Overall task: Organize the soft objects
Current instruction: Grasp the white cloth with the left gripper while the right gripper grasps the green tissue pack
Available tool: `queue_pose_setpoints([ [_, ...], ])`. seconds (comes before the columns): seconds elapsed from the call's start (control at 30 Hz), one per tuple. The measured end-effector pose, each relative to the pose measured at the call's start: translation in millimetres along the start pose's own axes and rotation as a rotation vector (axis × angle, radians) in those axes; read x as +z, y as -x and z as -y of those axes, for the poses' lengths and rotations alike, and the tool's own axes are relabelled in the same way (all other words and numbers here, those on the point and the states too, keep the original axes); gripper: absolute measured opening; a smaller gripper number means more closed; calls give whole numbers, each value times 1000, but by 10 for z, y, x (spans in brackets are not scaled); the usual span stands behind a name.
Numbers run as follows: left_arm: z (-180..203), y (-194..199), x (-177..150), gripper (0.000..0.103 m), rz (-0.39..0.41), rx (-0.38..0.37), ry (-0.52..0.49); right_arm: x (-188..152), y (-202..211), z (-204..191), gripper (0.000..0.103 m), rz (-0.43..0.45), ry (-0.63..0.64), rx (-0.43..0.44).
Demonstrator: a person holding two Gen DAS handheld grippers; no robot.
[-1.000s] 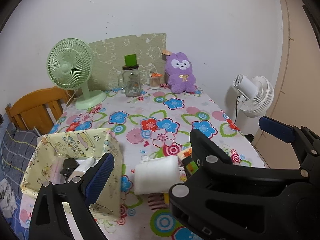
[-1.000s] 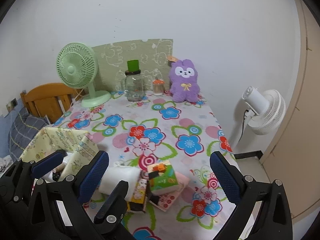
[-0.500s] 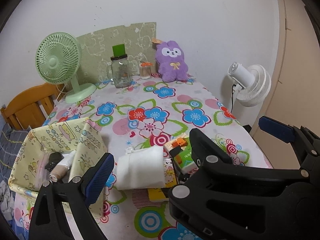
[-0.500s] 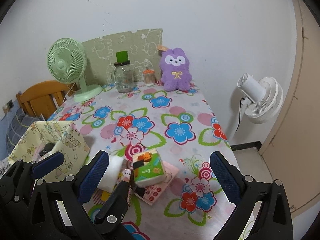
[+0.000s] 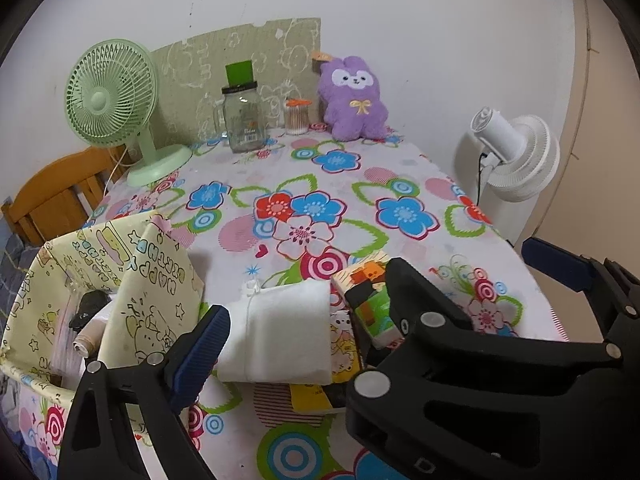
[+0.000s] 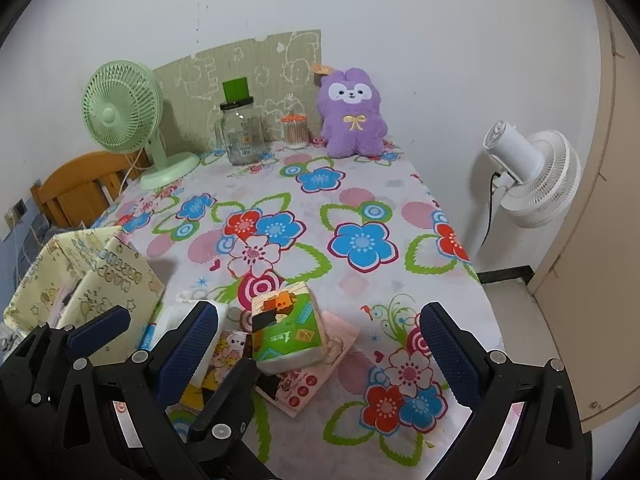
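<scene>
White walls close in a counter (image 6: 360,196) covered by a bright flower-print cloth. I take the green tissue pack (image 6: 289,326) near the front edge as my landmark. It lies on a pink flat packet (image 6: 320,380) and a cartoon-printed packet (image 6: 224,360), touching both. Just to its left lies a white rolled cloth (image 5: 280,336), tied with a thin string. Further left of the pack stands a yellow cartoon-print fabric bin (image 5: 156,300), open at the top, with a few small items inside that I cannot make out.

Well behind the pack, against the wall, I see a purple plush bunny (image 6: 352,114), an orange-lidded jar of cotton swabs (image 6: 295,131), a glass jar (image 6: 240,136) with a green box behind it, and a green desk fan (image 6: 128,116). A white floor fan (image 6: 532,176) stands off the counter to the right of the pack.

My left tongs (image 5: 372,292) hang spread wide and grip nothing, one finger beside the rolled cloth. My right tongs (image 6: 320,352) are likewise spread wide and unloaded, straddling the tissue pack from above without touching it.
</scene>
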State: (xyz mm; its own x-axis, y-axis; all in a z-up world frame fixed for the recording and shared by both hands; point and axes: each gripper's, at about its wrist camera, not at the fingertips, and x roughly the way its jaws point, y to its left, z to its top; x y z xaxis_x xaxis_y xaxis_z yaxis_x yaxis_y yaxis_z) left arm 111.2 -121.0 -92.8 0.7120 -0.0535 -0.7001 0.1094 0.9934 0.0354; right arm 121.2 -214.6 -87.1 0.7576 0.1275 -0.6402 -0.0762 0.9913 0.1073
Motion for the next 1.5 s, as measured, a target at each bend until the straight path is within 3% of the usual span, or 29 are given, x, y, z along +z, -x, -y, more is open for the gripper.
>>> queue_pose_setpoints([
  [0.4, -54, -264, 3, 86, -55, 10, 12, -7, -270, 40, 102, -45, 4, 16],
  [0.57, -77, -350, -6, 73, -74, -14, 21, -19, -364, 39, 102, -69, 2, 25],
  [0.8, -121, -422, -13, 67, -87, -20, 28, -23, -455, 0, 102, -89, 10, 29],
  [1.03, -190, -470, -39, 44, -90, -13, 43, -32, -562, -67, 102, -114, 17, 44],
  [1.5, -227, -466, -55, 42, -94, -36, 32, -58, -723, -84, 102, -151, -16, 62],
])
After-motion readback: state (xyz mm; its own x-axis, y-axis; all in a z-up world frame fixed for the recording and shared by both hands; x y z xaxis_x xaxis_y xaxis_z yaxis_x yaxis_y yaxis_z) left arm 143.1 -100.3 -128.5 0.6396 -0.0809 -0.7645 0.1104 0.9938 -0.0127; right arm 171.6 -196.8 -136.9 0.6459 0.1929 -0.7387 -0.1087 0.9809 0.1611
